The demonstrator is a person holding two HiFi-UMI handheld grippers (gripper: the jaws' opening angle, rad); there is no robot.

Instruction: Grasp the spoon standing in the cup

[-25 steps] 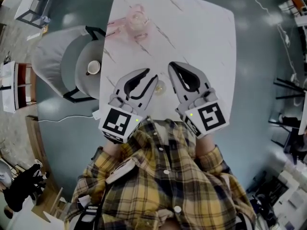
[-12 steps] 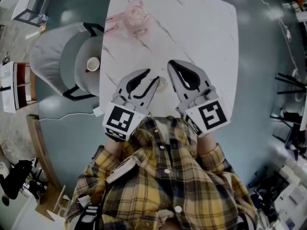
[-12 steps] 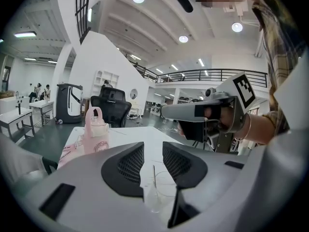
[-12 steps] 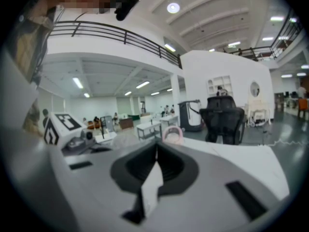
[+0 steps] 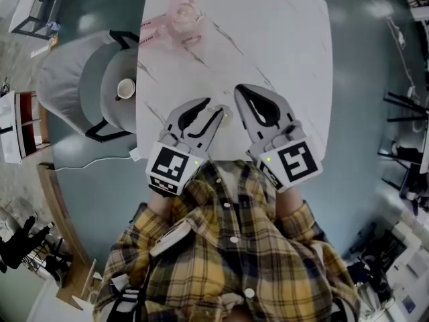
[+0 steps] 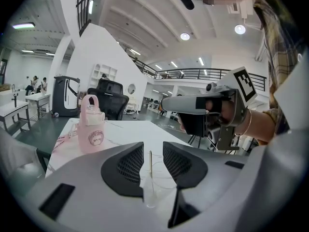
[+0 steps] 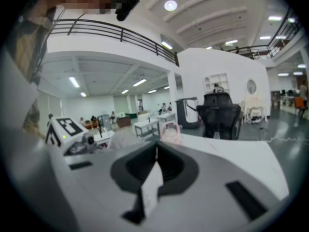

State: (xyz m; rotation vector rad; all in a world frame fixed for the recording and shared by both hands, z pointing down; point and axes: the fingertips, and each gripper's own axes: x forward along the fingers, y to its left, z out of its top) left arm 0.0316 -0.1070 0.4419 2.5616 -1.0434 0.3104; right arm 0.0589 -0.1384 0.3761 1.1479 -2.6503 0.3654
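A thin spoon [image 6: 150,162] stands upright in a small clear cup [image 6: 153,186] on the white marble table [image 5: 281,39]. In the left gripper view the spoon's handle rises in the gap between the two dark pads, touching neither. My left gripper [image 6: 153,149] is opening, with its tips around the cup [image 5: 226,117] in the head view. The left gripper [image 5: 216,107] sits at the table's near edge. My right gripper [image 5: 240,90] lies just to the right of the cup, jaws together and holding nothing; in its own view the right gripper [image 7: 157,151] shows no gap.
A pink water bottle [image 5: 181,19] stands at the table's far left, also seen as the pink bottle [image 6: 91,129]. A grey chair [image 5: 80,86] beside the table's left edge carries a paper cup [image 5: 125,88]. Dark floor surrounds the table.
The left gripper's jaws have spread a little wider and its tips have come up to the cup. The right gripper has stayed where it was.
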